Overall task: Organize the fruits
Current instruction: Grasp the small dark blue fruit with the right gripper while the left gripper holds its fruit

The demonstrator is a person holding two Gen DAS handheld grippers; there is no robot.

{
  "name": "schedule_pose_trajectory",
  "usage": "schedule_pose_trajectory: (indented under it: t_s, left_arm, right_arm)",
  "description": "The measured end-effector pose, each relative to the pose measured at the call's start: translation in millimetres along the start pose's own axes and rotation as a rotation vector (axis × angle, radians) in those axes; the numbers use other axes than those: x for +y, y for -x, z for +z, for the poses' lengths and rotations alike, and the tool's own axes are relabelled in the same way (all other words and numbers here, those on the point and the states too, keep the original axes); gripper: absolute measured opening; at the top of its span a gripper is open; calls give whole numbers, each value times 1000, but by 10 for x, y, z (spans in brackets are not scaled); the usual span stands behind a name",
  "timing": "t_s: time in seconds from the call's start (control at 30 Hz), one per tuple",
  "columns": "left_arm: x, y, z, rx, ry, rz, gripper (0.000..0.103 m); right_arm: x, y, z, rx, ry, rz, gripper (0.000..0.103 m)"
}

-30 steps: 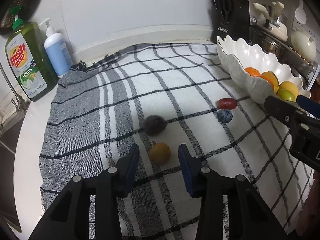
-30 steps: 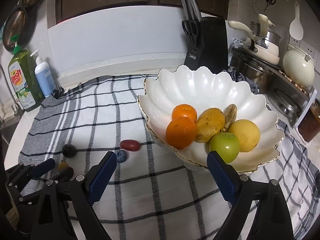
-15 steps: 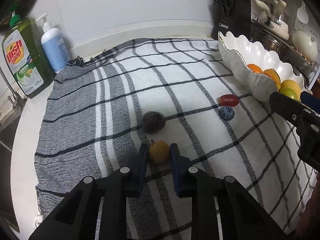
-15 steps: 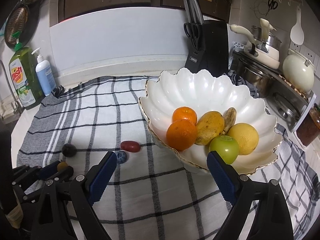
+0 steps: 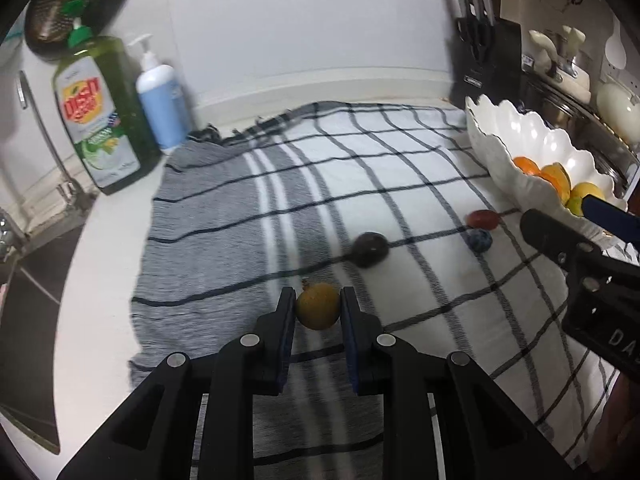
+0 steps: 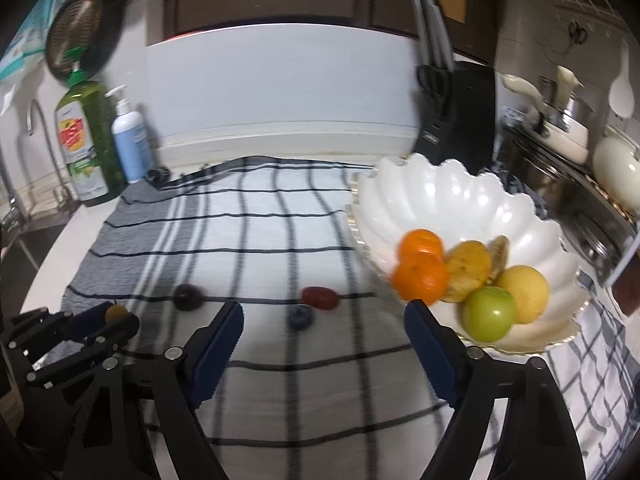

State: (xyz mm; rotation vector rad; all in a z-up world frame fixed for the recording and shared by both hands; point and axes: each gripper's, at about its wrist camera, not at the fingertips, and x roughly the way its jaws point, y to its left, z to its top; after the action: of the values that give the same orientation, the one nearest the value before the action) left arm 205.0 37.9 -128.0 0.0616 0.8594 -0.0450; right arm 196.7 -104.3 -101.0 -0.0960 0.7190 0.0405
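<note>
Small yellow-orange fruit [image 5: 318, 311] sits clamped between the pads of the left gripper [image 5: 318, 312], low over the checked cloth [image 5: 400, 184]. A second ago the jaws stood wide on either side of it; half a second ago they had narrowed to touch it; now they are fully in and pinching it. In the right wrist view the same fruit [image 6: 116, 313] shows at the tip of the left tool, seemingly just lifted off the cloth, though the blur makes contact with the cloth hard to judge. So the pick looks done; transfer to the bowl is likely next.

Just beyond it lies a dark purple round fruit [image 5: 370, 249], then further right a blue berry-like fruit [image 5: 480, 240] and a red oval fruit [image 5: 484, 219], those two almost touching. All three loose on the cloth, still to be sorted.

Right gripper [image 6: 324, 330] holds nothing; its jaws have just been closing a bit but remain wide, with bare cloth between them and the blue fruit [image 6: 301, 317] just ahead. It may be lining up for that or the red one [image 6: 319, 297].

White scalloped bowl [image 6: 460, 204] at right already holds two oranges [image 6: 420, 276], a mango-like fruit [image 6: 468, 266], a lemon [image 6: 522, 294], a green apple [image 6: 489, 314].

Dish soap bottle [image 5: 98, 116] and pump bottle [image 5: 160, 108] stand at the far left, off the cloth, out of the way.
</note>
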Motion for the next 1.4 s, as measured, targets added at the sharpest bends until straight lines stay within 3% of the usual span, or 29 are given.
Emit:
schedule_pose_trajectory:
  t_s: [0.37, 0.83, 1.1, 1.4]
  left_arm:
    - [185, -37, -7, 2, 38, 31, 23]
    - [228, -75, 15, 7, 47, 31, 23]
    - [223, -90, 4, 11, 49, 27, 23]
    - [223, -58, -11, 5, 54, 25, 23]
  right_arm:
    - [93, -460, -79, 119, -34, 85, 40]
    - [112, -673, -81, 165, -64, 62, 30]
    - [84, -729, -98, 171, -62, 36, 19]
    - [98, -665, -117, 154, -54, 54, 19]
